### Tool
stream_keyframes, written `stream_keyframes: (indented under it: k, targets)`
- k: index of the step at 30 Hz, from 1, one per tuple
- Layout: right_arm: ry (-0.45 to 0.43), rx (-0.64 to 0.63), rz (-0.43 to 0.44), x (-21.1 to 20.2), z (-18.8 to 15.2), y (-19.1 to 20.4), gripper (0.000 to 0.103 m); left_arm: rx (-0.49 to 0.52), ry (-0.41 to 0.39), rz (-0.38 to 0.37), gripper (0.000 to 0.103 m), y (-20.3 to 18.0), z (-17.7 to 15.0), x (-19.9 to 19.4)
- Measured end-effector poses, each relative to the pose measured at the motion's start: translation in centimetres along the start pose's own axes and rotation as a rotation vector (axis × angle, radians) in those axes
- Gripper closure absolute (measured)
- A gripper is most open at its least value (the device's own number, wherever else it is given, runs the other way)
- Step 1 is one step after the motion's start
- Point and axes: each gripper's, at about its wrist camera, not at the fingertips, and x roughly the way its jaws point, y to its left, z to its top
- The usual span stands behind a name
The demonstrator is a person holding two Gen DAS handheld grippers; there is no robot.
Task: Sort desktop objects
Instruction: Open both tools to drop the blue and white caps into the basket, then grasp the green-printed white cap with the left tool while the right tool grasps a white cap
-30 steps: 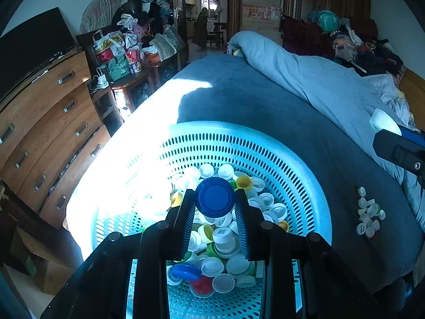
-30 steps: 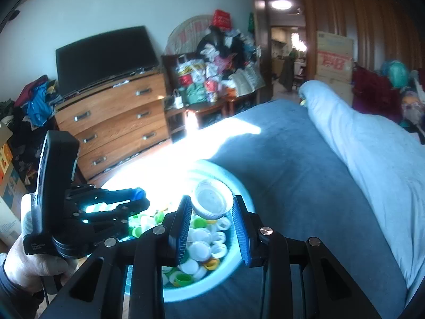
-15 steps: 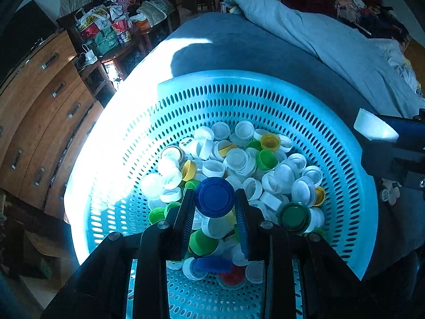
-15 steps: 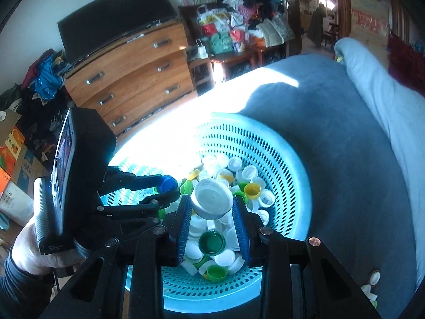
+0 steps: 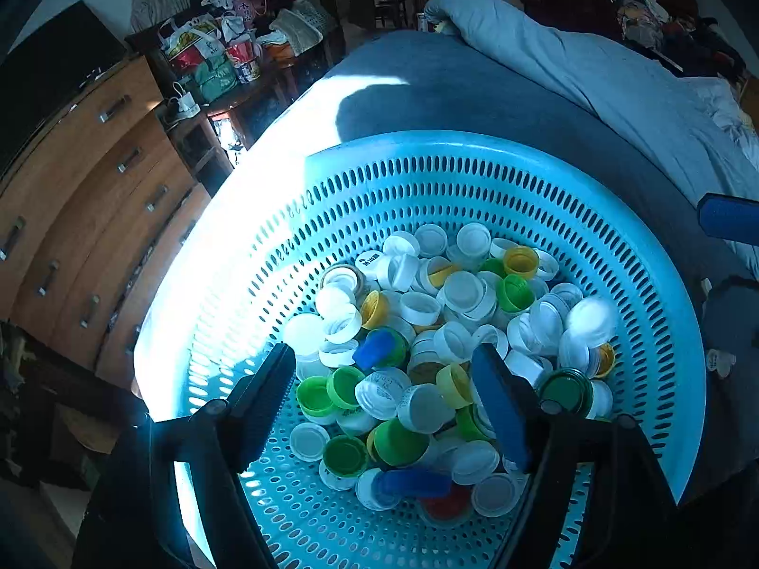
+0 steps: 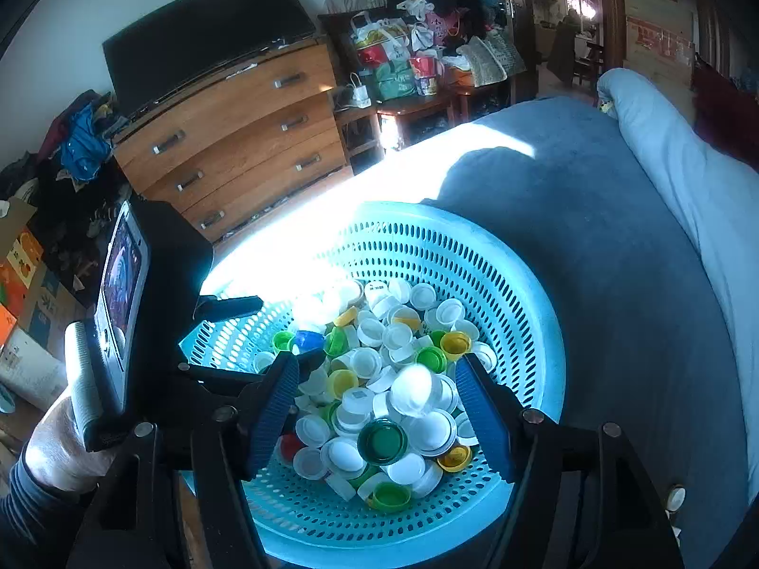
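Now blue cap (image 5: pixel 374 348) lies between opening tool (image 5: pixel 384 396).

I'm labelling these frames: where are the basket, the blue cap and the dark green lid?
basket (image 5: pixel 474 151): left wrist view, far rim.
blue cap (image 5: pixel 374 348): left wrist view, its top face.
dark green lid (image 6: pixel 382 441): right wrist view, centre of its inside.

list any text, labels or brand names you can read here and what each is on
None can be read for certain.
White bottle cap at the far side of the basket: dark printed mark, too small.
Cardboard box by the doorway: red print, blurred.
Bags on the side table: printing, illegible.
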Motion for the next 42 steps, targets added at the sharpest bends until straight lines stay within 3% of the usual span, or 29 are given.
stream_keyframes:
  k: [4,7,12,18,23,27,31,36,42]
  targets:
    - [-0.076,0.013,0.006,-2.8,-1.1,-0.4,0.029,0.001,-0.015,-0.010,0.032,-0.6,-0.1,-0.8]
    - [-0.132,0.056,0.004,-5.4,-3.9,-1.7,0.029,0.028,-0.032,-0.022,0.032,-2.2,-0.2,-1.6]
    - [-0.188,0.170,-0.091,-9.7,-13.2,-4.9,0.028,0.097,-0.091,-0.086,0.032,-7.1,-0.2,-3.7]
    - [-0.097,0.311,-0.221,-13.0,-25.9,-8.4,0.028,0.252,-0.166,-0.263,0.032,-17.3,-1.1,-7.3]
    - [-0.068,0.444,-0.306,-16.6,-32.4,-12.0,0.028,0.396,-0.120,-0.406,0.027,-25.8,-3.4,-6.5]
    - [-0.082,0.484,-0.356,-17.5,-33.3,-15.9,0.028,0.465,-0.025,-0.434,0.027,-29.8,-5.2,-1.3]
    - [-0.087,0.490,-0.385,-16.1,-32.8,-20.4,0.030,0.432,0.013,-0.499,0.027,-31.1,-6.1,3.0]
    - [-0.051,0.424,-0.382,-12.7,-32.5,-25.3,0.030,0.413,-0.062,-0.557,0.027,-32.3,-5.6,4.6]
    - [-0.019,0.371,-0.326,-9.0,-32.7,-30.5,0.033,0.488,-0.092,-0.516,0.026,-34.9,-6.1,7.4]
